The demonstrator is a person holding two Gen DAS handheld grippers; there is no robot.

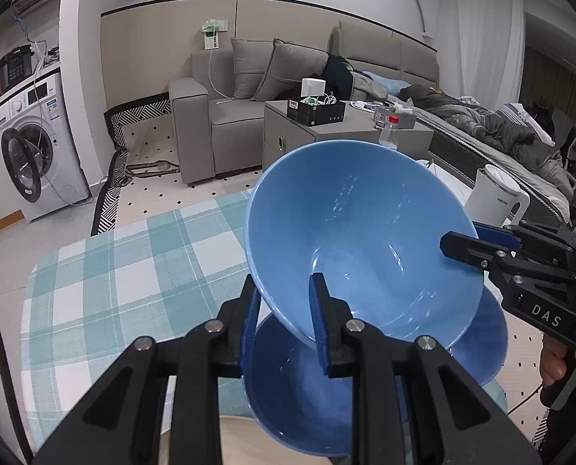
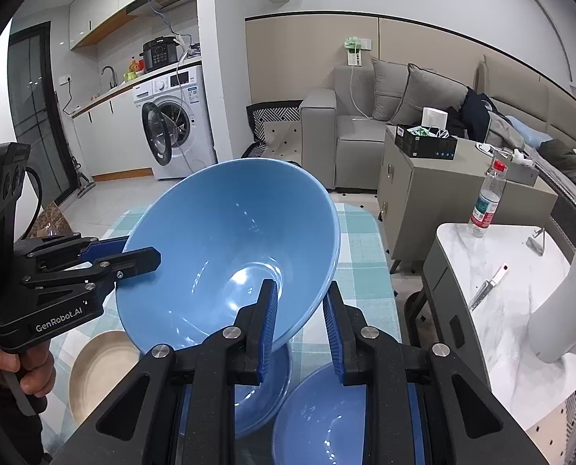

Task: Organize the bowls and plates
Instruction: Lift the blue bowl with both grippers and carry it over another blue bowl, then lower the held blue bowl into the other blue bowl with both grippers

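A large blue bowl (image 1: 365,232) (image 2: 229,240) hangs tilted above the table, gripped from two sides. My left gripper (image 1: 284,290) (image 2: 136,250) is shut on its rim at one side. My right gripper (image 2: 300,290) (image 1: 462,238) is shut on the rim across from it. Under the lifted bowl, two more blue bowls (image 1: 295,387) (image 1: 481,341) rest on the checked tablecloth (image 1: 133,263); the right wrist view shows them as one blue bowl (image 2: 264,387) beside another (image 2: 326,418). A beige plate (image 2: 98,368) lies to their left. A hand (image 2: 36,376) holds the left gripper's handle.
A marble-topped side table (image 2: 493,321) stands right of the cloth table, bearing a white kettle (image 2: 563,310), a knife (image 2: 485,288) and a plastic bottle (image 2: 485,201). Beyond are a grey cabinet (image 2: 435,178), a sofa (image 1: 226,116) and a washing machine (image 1: 36,155).
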